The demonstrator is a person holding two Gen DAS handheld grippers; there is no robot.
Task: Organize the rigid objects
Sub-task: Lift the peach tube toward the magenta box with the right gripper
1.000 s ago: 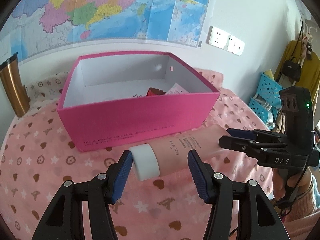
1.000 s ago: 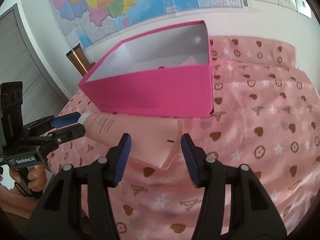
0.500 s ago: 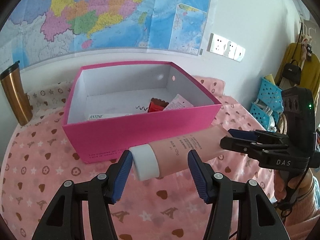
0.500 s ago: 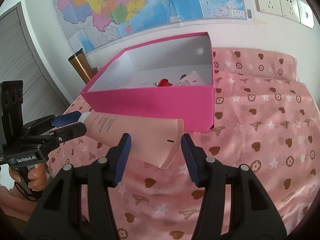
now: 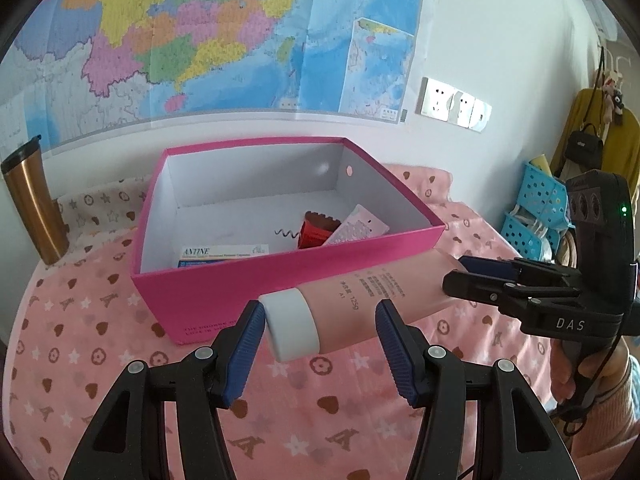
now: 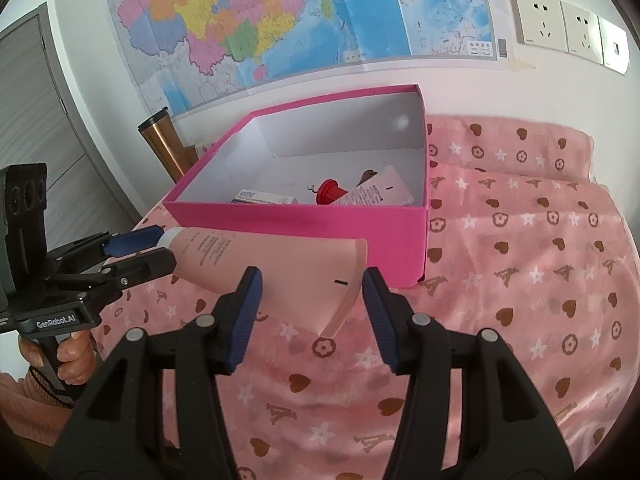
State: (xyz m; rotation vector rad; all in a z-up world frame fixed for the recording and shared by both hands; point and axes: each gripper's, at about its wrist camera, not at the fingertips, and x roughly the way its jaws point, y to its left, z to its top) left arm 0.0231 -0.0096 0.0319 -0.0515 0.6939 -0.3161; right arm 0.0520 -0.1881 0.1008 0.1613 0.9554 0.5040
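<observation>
While a few things already lie in the pink box [image 5: 280, 284], my jaws on both sides grip the tube [image 5: 360, 304], lifted but not boxed.

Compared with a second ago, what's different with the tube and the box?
Both grippers have carried the pink tube upward: it was low against the pink box's front wall and now sits near its rim. Left gripper keeps the cap end, right gripper the crimped end. The box has not moved.
</observation>
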